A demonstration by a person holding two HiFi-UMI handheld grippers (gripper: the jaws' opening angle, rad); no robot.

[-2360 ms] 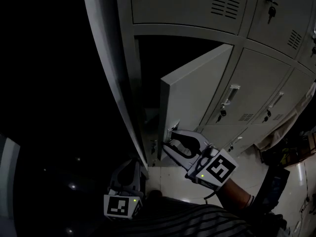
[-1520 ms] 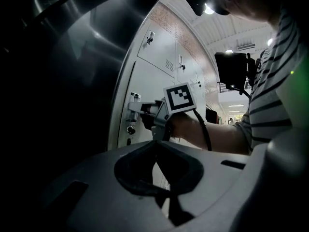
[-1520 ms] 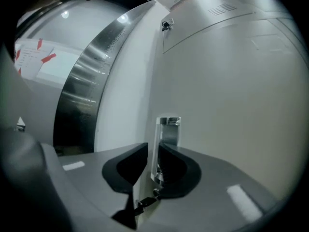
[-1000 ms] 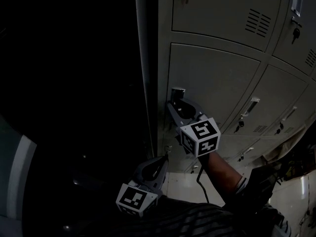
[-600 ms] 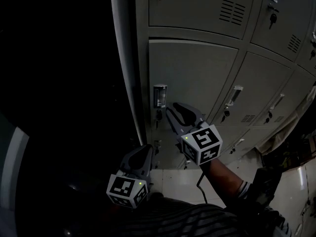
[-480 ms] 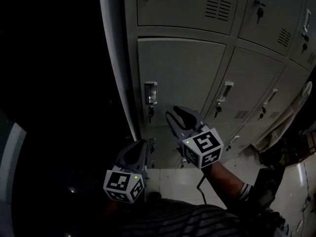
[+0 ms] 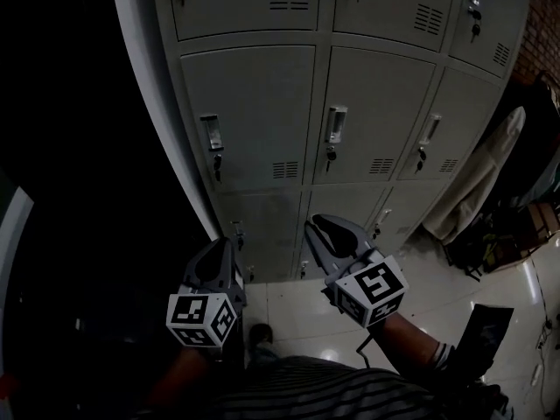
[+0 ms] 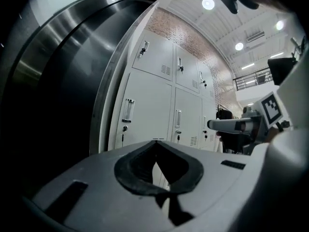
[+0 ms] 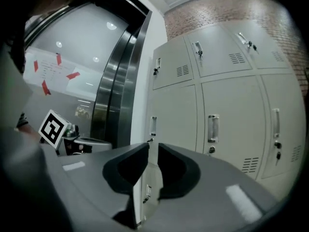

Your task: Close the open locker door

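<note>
A dim room holds a bank of grey steel lockers (image 7: 367, 103) standing on a glossy tiled floor (image 7: 289, 309), with a brick wall (image 7: 547, 7) past the bank's far right end.

The locker door (image 7: 249, 112) sits in the bank's leftmost column, in the second row from the top of the head view. It lies flush in its frame, with no gap showing along any edge. Its upright handle (image 7: 210, 132) is near the door's left edge, with a key hanging just under it. The doors to its right and above it also lie flush.

Both tools hang below the locker door, well apart from it and touching nothing.

- The left tool (image 7: 217, 256) is under the door's left part. In its own view (image 8: 155, 146) the two jaws meet at their tips, with nothing between them.
- The right tool (image 7: 319, 226) is lower and to the right of the door, under the next column. In its own view (image 9: 152, 146) a narrow slit separates the jaws, which are closing on empty air. The locker door (image 9: 174, 120) shows beyond them.

A striped garment (image 7: 306, 396) fills the bottom edge of the head view. A pale cloth (image 7: 477, 182) leans at the bank's right end, far from the door.
</note>
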